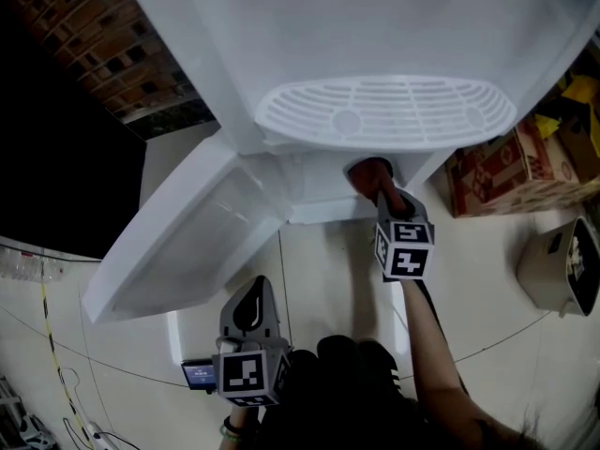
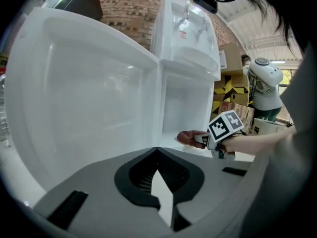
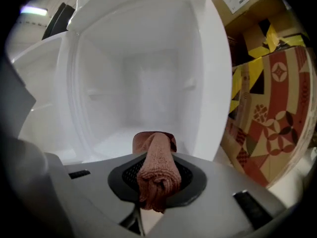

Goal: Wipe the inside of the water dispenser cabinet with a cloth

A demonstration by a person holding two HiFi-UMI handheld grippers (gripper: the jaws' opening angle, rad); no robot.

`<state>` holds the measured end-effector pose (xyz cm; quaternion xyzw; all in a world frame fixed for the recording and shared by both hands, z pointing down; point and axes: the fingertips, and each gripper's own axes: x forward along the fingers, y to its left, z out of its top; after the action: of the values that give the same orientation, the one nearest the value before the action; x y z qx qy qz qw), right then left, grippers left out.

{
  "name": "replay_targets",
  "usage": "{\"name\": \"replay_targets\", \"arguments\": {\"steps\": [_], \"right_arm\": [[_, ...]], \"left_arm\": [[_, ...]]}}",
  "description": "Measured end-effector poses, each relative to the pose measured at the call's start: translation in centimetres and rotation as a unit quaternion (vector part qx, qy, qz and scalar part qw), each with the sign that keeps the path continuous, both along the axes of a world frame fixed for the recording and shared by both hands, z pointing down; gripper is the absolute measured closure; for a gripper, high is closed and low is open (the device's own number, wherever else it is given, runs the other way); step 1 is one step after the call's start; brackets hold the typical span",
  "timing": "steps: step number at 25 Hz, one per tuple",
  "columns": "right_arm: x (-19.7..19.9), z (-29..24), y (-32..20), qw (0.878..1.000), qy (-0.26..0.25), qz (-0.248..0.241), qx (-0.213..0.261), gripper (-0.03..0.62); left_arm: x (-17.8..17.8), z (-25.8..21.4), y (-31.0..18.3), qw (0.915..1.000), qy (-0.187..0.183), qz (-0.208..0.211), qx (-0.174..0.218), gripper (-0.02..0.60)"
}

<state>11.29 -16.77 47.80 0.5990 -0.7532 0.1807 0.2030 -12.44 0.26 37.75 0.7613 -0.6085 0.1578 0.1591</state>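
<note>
The white water dispenser (image 1: pixel 375 26) stands ahead with its lower cabinet (image 3: pixel 143 83) open. Its door (image 1: pixel 187 242) is swung wide to the left. My right gripper (image 1: pixel 377 184) is at the cabinet mouth, shut on a rolled reddish-brown cloth (image 3: pixel 157 170) whose end pokes past the jaws toward the cabinet floor. In the left gripper view the cloth (image 2: pixel 188 137) sits just at the cabinet's front edge. My left gripper (image 1: pixel 251 309) hangs back low, below the door, shut with nothing in it (image 2: pixel 157 155), facing the door's inner side (image 2: pixel 84 88).
Patterned cardboard boxes (image 1: pixel 506 167) stand close to the dispenser's right side (image 3: pixel 267 118). A beige bin (image 1: pixel 567 265) sits on the floor farther right. A brick wall (image 1: pixel 103 45) is at the back left, and thin cables (image 1: pixel 56 364) run over the floor at the left.
</note>
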Motion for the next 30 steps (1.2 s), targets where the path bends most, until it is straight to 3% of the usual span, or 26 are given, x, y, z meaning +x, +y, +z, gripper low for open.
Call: {"name": "replay_targets", "arguments": {"steps": [6,8,11,14,17,20,23,30], "right_arm": [[2.9,0.6,0.7,0.999,0.003,0.043,-0.01,0.519],[2.0,-0.6,0.6,0.999,-0.021,0.027,0.006,0.52],[-1.4,-6.3,-0.1,0.993,-0.085,-0.025,0.075,0.52],[-5.3,-14.0,-0.9,0.975,-0.12,-0.094,0.159,0.519],[-8.7,-20.7,-0.5,0.947,-0.138,-0.164,0.239,0.519],[-11.6,-24.2,0.4,0.924,-0.147,-0.213,0.282,0.519],[-13.4,-23.0,0.3,0.922,-0.157,-0.231,0.267,0.519],[-14.6,-13.4,0.6,0.952,-0.126,-0.23,0.157,0.519]], "left_arm": [[0.4,-0.4,0.1,0.9999,-0.007,0.008,0.005,0.592],[0.2,-0.3,0.2,0.9998,-0.015,0.013,0.006,0.592],[0.3,-0.8,0.0,1.0,-0.001,-0.006,0.003,0.592],[0.5,-1.0,-0.2,0.9999,0.003,-0.012,0.002,0.592],[0.6,-0.5,0.1,1.0,-0.009,0.002,0.001,0.592],[0.6,-0.3,0.1,0.9999,-0.012,0.006,0.001,0.592],[0.5,-0.2,0.1,0.9999,-0.01,0.004,-0.001,0.592],[0.2,-0.4,0.1,1.0,0.003,-0.008,-0.002,0.592]]}}
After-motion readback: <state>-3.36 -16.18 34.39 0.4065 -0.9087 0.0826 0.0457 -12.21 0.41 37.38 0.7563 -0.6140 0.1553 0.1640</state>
